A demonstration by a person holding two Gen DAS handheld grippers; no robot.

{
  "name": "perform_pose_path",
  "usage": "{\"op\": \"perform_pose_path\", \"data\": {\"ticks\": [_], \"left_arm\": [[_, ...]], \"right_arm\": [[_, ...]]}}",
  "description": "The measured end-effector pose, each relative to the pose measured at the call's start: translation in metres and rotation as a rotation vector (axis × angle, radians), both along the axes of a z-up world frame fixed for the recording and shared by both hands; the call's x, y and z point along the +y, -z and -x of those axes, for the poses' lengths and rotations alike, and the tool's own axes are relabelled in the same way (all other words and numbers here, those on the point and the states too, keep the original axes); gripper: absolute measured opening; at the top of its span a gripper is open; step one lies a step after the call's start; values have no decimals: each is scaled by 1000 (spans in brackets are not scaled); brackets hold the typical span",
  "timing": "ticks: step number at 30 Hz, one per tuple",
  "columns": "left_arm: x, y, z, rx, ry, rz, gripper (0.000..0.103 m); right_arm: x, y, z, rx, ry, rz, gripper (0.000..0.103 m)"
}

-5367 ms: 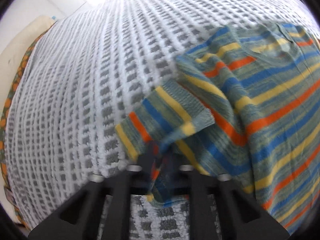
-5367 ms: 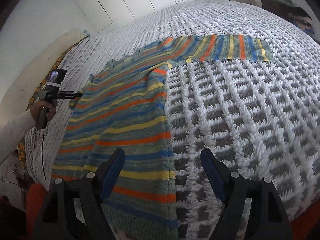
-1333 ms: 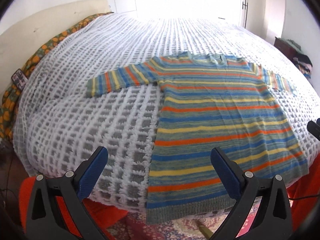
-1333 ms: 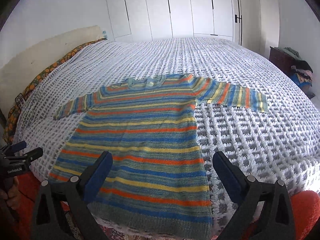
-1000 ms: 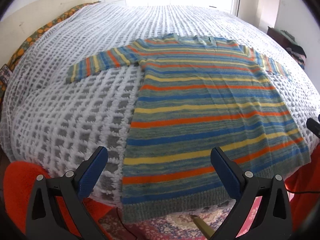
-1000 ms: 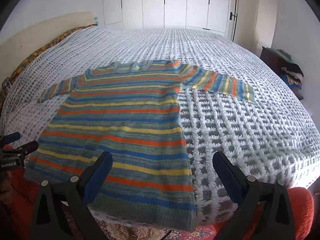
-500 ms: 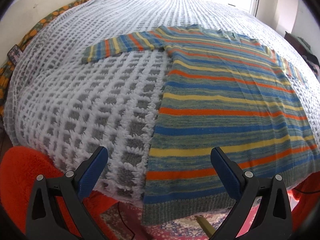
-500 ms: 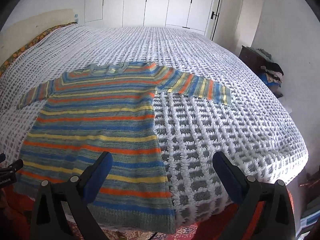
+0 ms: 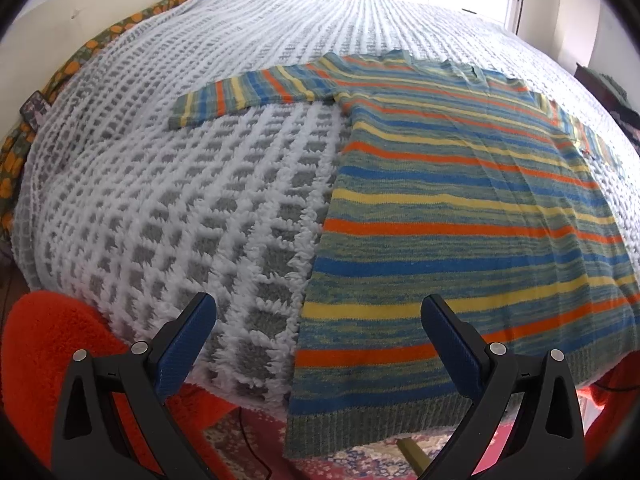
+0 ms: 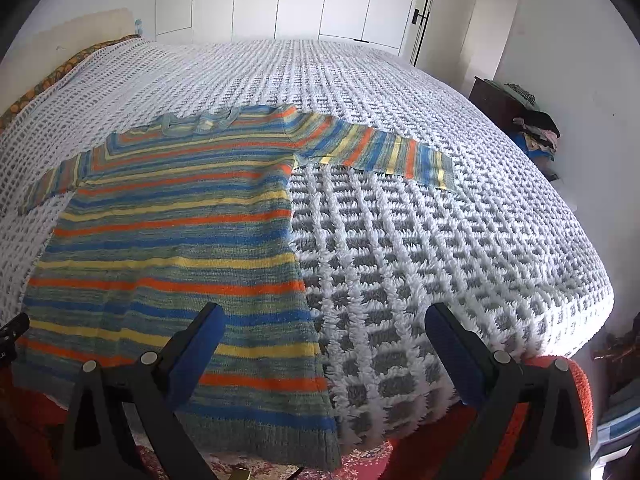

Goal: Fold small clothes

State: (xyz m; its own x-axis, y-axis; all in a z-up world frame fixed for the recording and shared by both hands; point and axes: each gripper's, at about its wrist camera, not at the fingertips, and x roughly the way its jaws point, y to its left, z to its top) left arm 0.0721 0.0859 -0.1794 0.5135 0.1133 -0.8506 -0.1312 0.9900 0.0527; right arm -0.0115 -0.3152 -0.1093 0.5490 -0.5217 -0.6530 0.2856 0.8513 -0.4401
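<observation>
Both tongs, left gripper (image 9: 318,320) and right gripper (image 10: 324,330), gape empty; striped knitted sweater (image 9: 460,216) lies flat on white waffle bedspread (image 9: 180,200), hem nearest, neckline pointing away.

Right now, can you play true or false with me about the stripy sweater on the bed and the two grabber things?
1. The striped sweater lies spread flat on the white bedspread. True.
2. The left hand-held gripper is pinching a sleeve. False: it is open and holds nothing.
3. The right hand-held gripper is open. True.
4. Both sleeves are folded over the chest. False: both stretch out sideways.
5. The sweater's hem hangs over the bed edge. True.
</observation>
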Motion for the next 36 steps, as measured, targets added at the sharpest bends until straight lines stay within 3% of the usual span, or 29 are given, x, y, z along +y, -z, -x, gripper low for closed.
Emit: {"op": "perform_pose_path", "data": {"ticks": [36], "left_arm": [[2,3,0,10,-13,-8,102]], "right_arm": [[-11,6,1,14,36,-37,99]]}}
